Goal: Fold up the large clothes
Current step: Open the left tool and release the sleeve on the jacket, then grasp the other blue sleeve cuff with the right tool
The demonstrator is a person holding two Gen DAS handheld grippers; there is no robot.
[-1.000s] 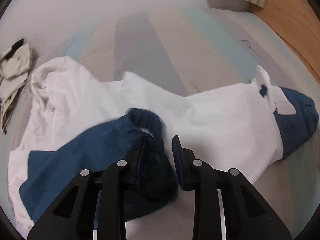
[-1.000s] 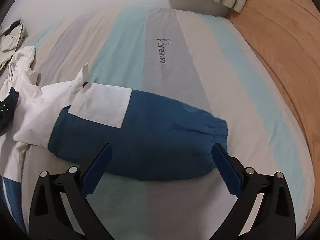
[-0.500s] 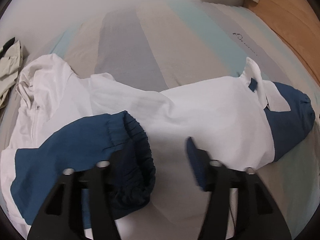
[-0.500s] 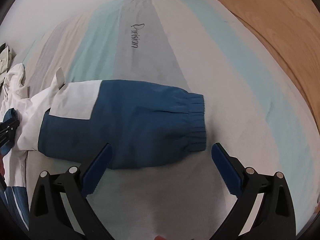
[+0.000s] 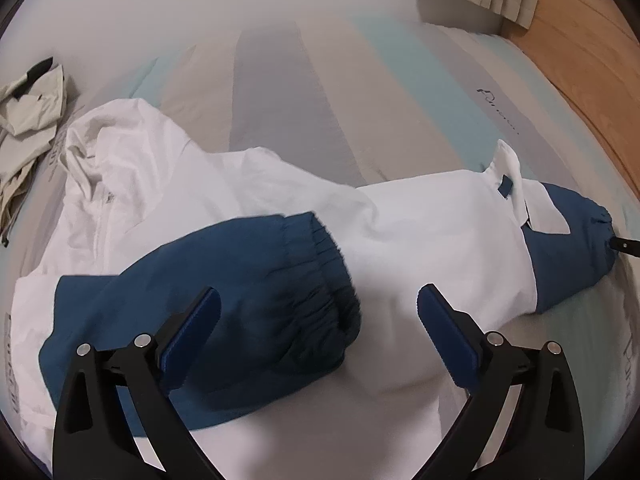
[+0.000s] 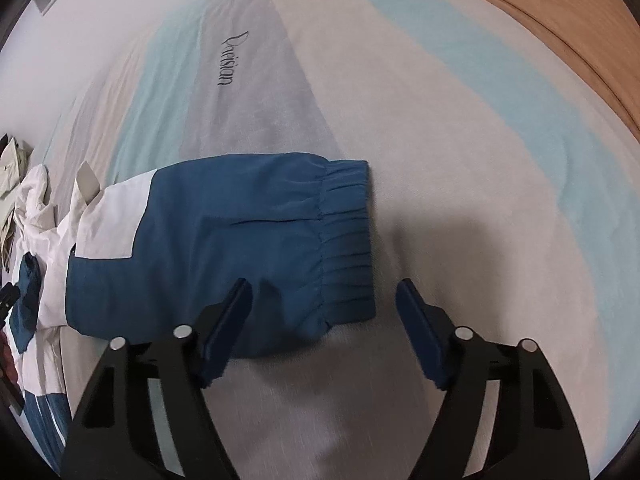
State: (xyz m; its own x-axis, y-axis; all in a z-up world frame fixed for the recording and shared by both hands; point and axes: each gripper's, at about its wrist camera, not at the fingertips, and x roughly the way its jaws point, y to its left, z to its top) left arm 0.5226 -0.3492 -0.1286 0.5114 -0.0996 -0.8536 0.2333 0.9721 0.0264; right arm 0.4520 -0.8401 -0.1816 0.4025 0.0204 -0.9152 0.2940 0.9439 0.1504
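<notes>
White-and-blue jacket [image 5: 420, 232] spread flat across the striped bedsheet [image 5: 280, 92], one blue elastic-cuffed sleeve [image 5: 248, 292] folded over the white body, the other blue sleeve [image 6: 240, 248] stretched out toward 3 o'clock. Left gripper [image 5: 318, 328] above the folded cuff, jaws wide apart, holding nothing. Right gripper [image 6: 324, 324] straddling the outstretched cuff, also spread, not clamped. Crumpled beige garment [image 5: 28, 108] way off at 10 o'clock.

left tongs [image 5: 318, 322] opened, released sleeve [image 5: 224, 304] | right tongs [image 6: 323, 316] seemingly narrowed
</notes>
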